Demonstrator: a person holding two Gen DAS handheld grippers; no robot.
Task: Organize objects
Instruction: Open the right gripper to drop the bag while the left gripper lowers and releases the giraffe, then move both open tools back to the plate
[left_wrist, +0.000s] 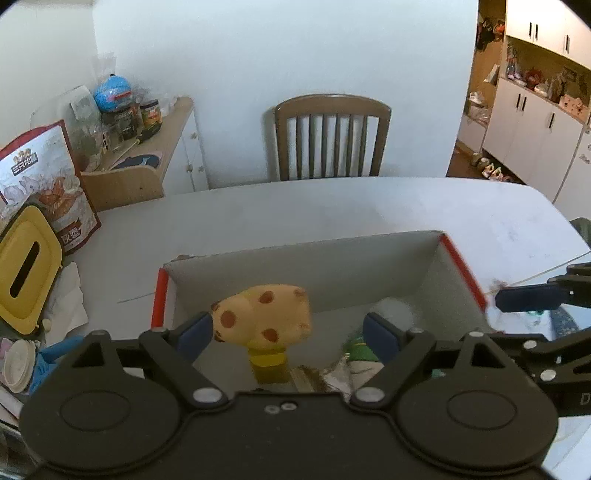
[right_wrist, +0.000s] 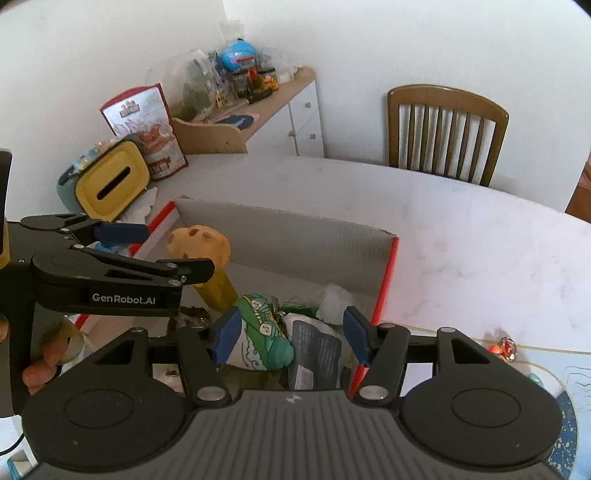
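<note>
Left gripper (left_wrist: 288, 328): jaws wide apart, nothing held. Between them, a plush mushroom (left_wrist: 264, 319), yellow cap with brown spots, yellow stem, upright in the red-edged cardboard box (left_wrist: 369, 254). Right gripper (right_wrist: 290, 338): spread wide, empty, above the box's green-patterned pouch (right_wrist: 264, 332).

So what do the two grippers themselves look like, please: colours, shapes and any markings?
Both the left gripper and the right gripper are black, with round discs on their bodies, angular linkage bars and silver pivot screws. Their fingers carry blue pads. The right body has a ribbed grey top. In the right wrist view, the left gripper's side reads "GenRobot.AI" in white.
</note>
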